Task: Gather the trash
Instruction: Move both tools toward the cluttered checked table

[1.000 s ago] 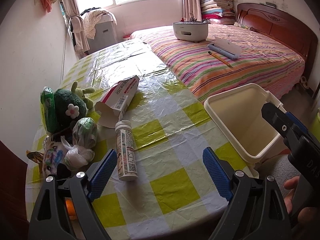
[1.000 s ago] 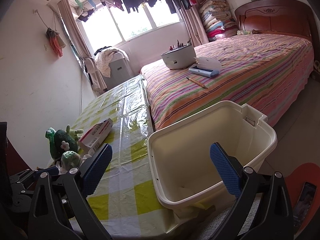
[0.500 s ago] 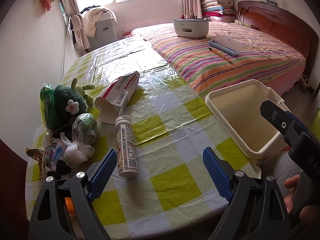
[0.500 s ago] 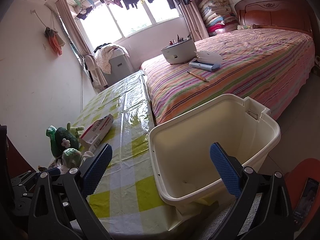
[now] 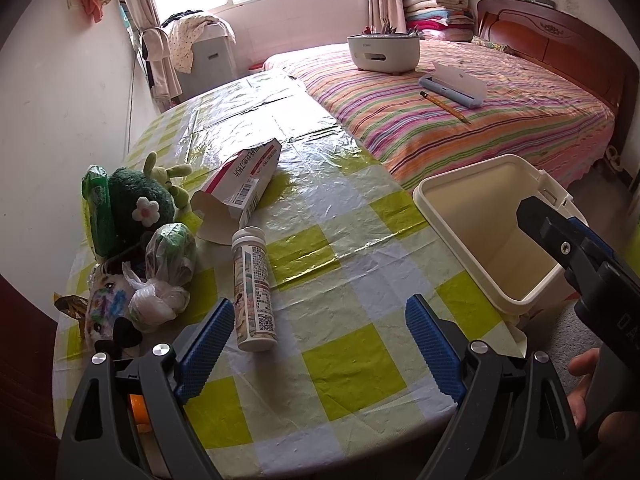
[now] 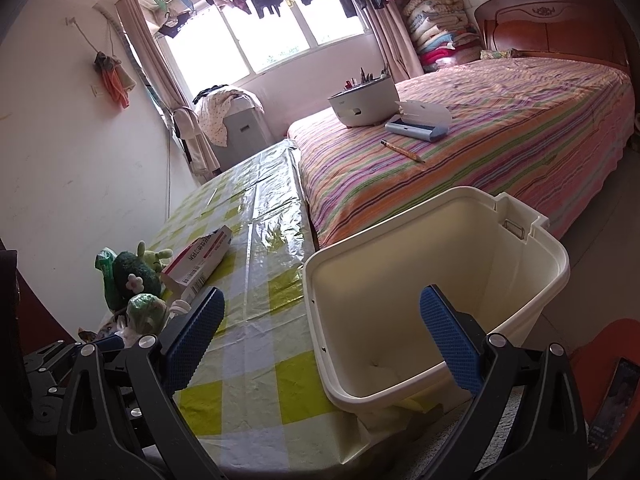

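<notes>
From my remote station, the bases of both grippers are cut off by the lower frame edge, and the right wrist view shows only the white cap of the bottle [image 5: 253,285] behind the left pad. The left gripper [image 5: 318,344] has its blue pads spread wide with nothing between them, hovering over the near edge of the table [image 5: 352,364], which carries a yellow-green checked plastic cover. The right gripper [image 6: 322,336] is likewise spread and empty, positioned above the bin [image 6: 436,288]. The bin is cream plastic, stands just beside the table's right edge, and its interior appears empty, though its near floor is hidden behind the right pad. The bottle lies on its side on the table, just beyond the left pad of the left gripper; its label carries dense print and a QR code too small to read. Farther left lies an opened red-and-white carton [image 5: 244,188] with a barcode and printed characters I cannot make out reliably. At the table's left edge sit a green plush toy [image 5: 138,208], crumpled plastic bags [image 5: 164,276] and a printed wrapper [image 5: 106,308], partly overlapping one another. On the striped bed [image 5: 460,120], far right, rest a white holder [image 5: 383,52] with pens, an open case [image 5: 456,86] and a pencil [image 5: 444,107].
</notes>
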### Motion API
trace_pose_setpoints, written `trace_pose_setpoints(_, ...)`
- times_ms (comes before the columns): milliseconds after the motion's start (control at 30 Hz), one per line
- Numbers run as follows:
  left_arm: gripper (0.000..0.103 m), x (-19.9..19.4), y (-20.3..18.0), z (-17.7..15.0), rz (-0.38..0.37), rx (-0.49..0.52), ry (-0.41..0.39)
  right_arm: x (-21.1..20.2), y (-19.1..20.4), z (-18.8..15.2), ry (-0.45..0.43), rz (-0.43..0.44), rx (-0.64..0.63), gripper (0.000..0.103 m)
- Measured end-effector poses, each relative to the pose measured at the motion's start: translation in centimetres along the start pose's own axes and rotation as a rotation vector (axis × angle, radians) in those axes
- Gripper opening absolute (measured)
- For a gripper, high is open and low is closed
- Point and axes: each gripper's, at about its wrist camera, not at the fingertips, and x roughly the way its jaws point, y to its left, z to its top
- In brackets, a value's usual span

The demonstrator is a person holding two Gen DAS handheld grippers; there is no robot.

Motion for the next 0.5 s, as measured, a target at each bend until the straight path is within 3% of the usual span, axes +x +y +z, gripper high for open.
trace_pose_setpoints(500, 0.085, 0.8, -0.3, 0.4, 0.041, -0.035, 0.018, 0.9, -0.2, 1.0, -0.019, 0.073, -0.018, 0.097)
